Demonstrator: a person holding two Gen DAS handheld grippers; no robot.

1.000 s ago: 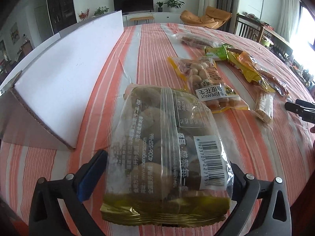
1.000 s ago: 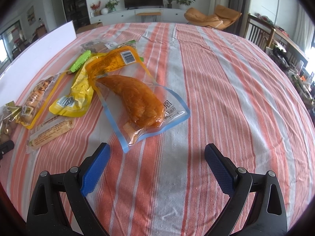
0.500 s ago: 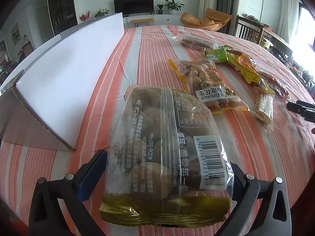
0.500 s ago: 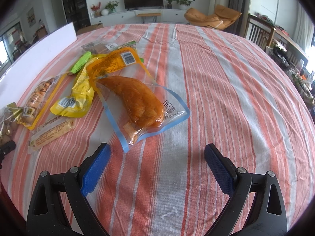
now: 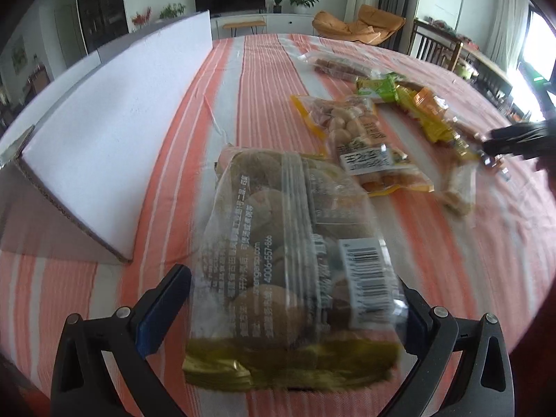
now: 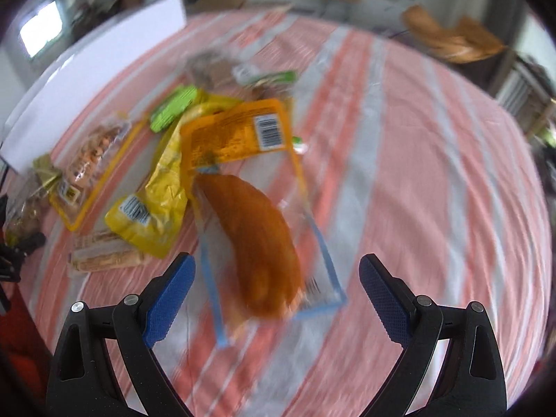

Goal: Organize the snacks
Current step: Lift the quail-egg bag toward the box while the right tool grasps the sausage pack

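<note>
Snacks scattered on striped tablecloth [image 5: 264,80]; white cardboard box [image 5: 114,132] at left edge, presumably the destination

Clear bag of brown round snacks [image 5: 295,264] lying between fingers of left gripper [image 5: 295,302]; pads at the bag's sides, jaws wide, contact not confirmable, bag resting on cloth. Little changed from half a second ago, only slight blur

Right gripper [image 6: 278,295] open, nothing held. Advanced and tilted downward over last half second: orange vacuum pouch [image 6: 250,229], formerly well ahead of the fingers, now reaching down between the blue pads [image 6: 170,292]. Heavy motion blur, so approach ongoing

Yellow packet [image 6: 156,205], peanut bag [image 6: 93,160], green packet [image 6: 173,107] and small wafer pack [image 6: 104,260] unmoved

Judgement: right-hand pick of the pouch imminent; nothing boxed yet; closing before the pouch is centred risks pinching film only
</note>
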